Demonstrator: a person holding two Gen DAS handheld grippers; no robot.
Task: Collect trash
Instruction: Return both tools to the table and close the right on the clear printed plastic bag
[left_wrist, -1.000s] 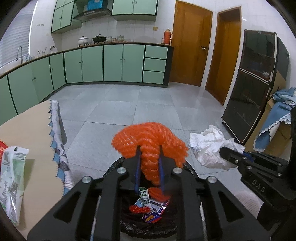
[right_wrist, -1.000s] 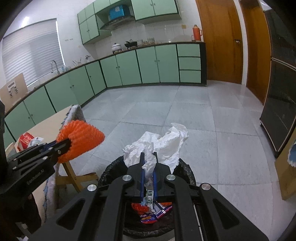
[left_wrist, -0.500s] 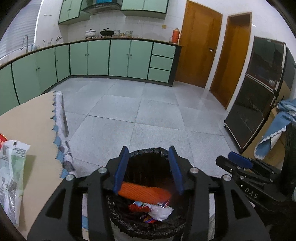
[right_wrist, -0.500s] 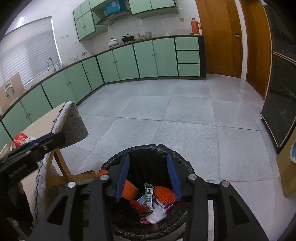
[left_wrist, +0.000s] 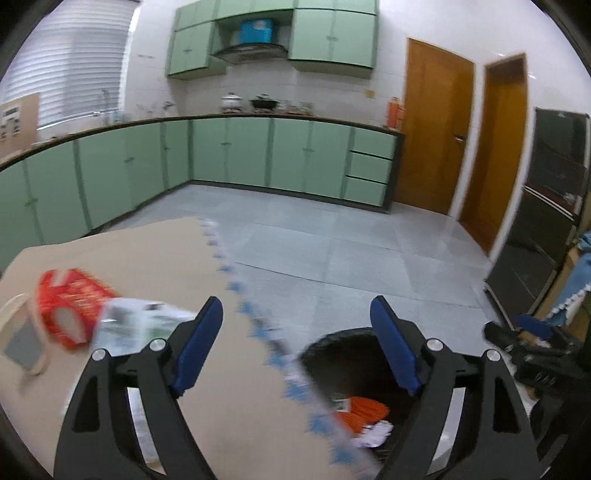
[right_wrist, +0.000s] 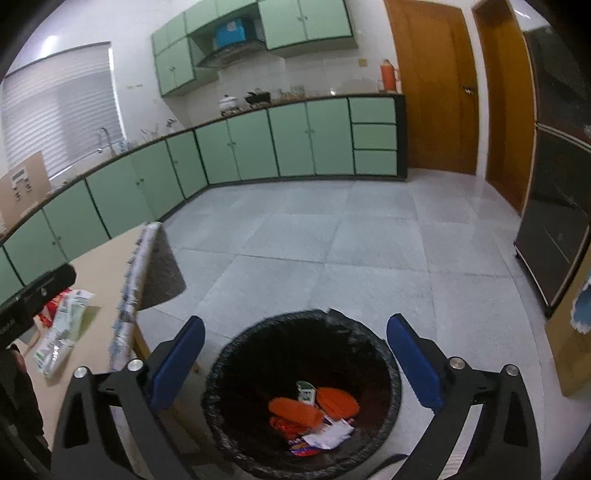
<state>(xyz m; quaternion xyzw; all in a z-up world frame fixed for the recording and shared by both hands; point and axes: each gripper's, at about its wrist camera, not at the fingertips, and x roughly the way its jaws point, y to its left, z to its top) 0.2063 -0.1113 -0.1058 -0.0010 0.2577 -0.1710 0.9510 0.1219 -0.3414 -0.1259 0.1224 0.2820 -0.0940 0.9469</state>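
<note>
Big change first: my left gripper (left_wrist: 295, 339) swings away from the bin (right_wrist: 229, 373) and back over the table (left_wrist: 122, 251), jaws spread wide with nothing between them, where half a second ago it was square above the bin's mouth. My right gripper (right_wrist: 295, 354) stays above the bin, released too and empty. Both loads are in: the orange mesh (right_wrist: 295, 408) lies on the liner's bottom, with the white tissue (right_wrist: 328, 437) beside it and a small green-and-white carton (right_wrist: 306, 392) standing among the wrappers. So that drop is done, I reckon, and more is waiting: a red packet (left_wrist: 70, 306) and a green-and-white bag (left_wrist: 136, 325) lie on the table just ahead of my left fingers. Writing? Both packets are too blurred to read; the print on the other gripper's body, at the left edge of the right view, is too small.
</note>
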